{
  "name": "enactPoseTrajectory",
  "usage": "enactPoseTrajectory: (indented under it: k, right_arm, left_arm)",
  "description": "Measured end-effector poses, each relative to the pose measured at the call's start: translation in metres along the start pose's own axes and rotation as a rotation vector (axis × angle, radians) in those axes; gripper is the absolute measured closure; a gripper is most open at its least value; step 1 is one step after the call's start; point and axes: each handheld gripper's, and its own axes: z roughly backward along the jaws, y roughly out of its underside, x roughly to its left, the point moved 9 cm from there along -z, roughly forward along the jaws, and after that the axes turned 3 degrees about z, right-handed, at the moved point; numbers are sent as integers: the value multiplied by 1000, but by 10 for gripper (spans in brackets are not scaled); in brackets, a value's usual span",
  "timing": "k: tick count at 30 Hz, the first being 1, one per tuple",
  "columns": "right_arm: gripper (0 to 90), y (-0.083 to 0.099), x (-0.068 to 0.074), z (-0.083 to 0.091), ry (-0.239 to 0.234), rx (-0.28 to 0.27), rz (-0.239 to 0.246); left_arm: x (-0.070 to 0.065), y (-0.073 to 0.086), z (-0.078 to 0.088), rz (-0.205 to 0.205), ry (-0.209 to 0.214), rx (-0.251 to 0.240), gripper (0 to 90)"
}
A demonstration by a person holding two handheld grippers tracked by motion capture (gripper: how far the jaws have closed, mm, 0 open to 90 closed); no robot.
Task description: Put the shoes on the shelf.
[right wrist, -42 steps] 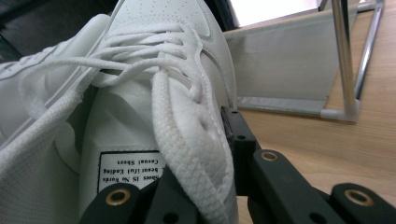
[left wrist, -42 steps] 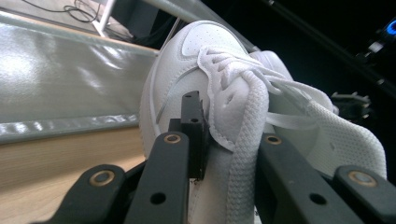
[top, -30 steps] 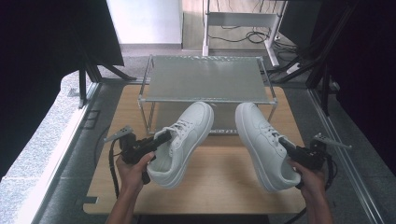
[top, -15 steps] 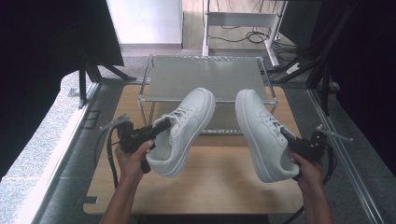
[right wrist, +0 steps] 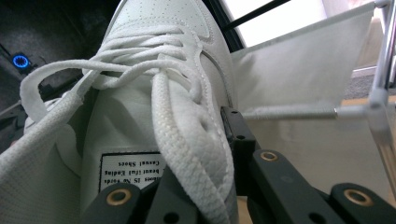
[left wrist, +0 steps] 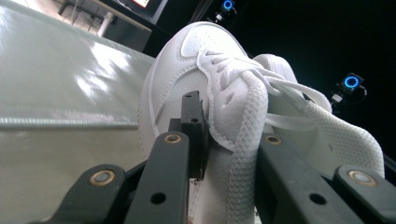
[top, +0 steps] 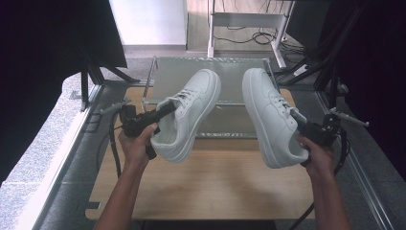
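Shoes, both up off the table: I'm holding the left shoe [top: 186, 115] in my left gripper [top: 160, 111], jaws pinching its collar edge, one inside by the tongue, one outside. Right gripper [top: 299, 120] is clamping the right shoe [top: 270, 115] the same way at its collar. Both are hanging w/ toes pointing fwd over the wire shelf rack [top: 163, 72] beyond the wooden table [top: 215, 187]. Pick-up looks done; I'm judging what's left is setting them on the rack's top. Rack's front rail is standing right under the toes, so I'm needing clearance over it. Cables and dark stands are sitting further back, well apart.
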Motion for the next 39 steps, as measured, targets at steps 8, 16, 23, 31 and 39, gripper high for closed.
enactPoseTrajectory:
  k: [8, 16, 23, 31, 39]
  right_arm:
    - [862, -21, 4, -10, 29, 9, 32]
    - [862, -40, 1, -21, 69, 17, 33]
    - [862, -51, 1, -29, 86, 19, 35]
    - [862, -61, -4, -41, 109, 39, 33]
    - [862, -67, -9, -58, 141, 59, 20]
  left_arm:
    - [-6, -21, -10, -44, -20, -12, 803]
    - [-8, -35, -22, -36, -19, -19, 802]
    - [-7, -45, -32, -28, -26, -29, 801]
    - [-2, -54, -44, -13, -40, -35, 801]
    - [10, -58, -55, -6, -82, -31, 801]
